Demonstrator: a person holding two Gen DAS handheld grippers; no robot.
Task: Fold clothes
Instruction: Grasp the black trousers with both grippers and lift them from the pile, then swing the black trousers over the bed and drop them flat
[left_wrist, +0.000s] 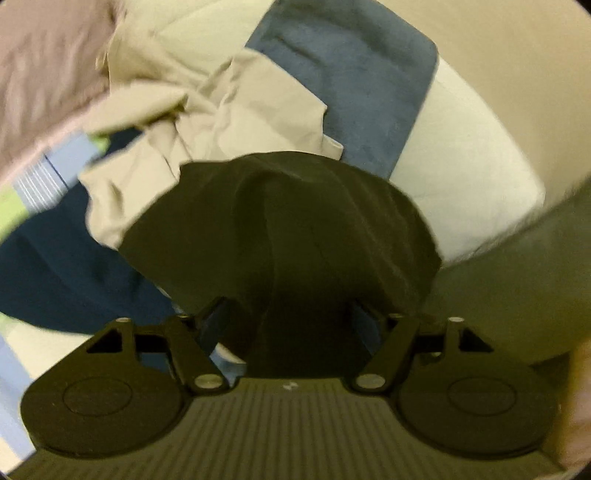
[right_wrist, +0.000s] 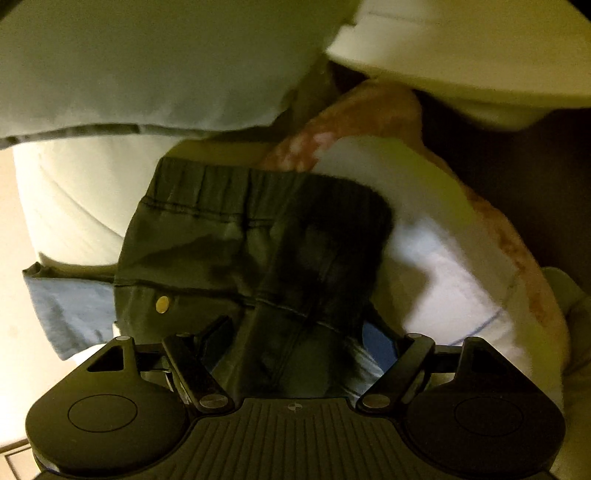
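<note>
Both your grippers, left (left_wrist: 288, 314) and right (right_wrist: 295, 332), clamp dark pants (right_wrist: 236, 251), seemingly 1 garment; beige cloth (left_wrist: 229, 110) lies beyond.

One dark garment (right_wrist: 236, 251), one beige garment (left_wrist: 221, 110) at 11 o'clock, one blue towel (left_wrist: 362, 85), two grippers.

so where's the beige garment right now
In the left wrist view, the beige garment lies crumpled at upper left, just beyond the dark pants held in the left tongs, overlapping a blue towel.
</note>
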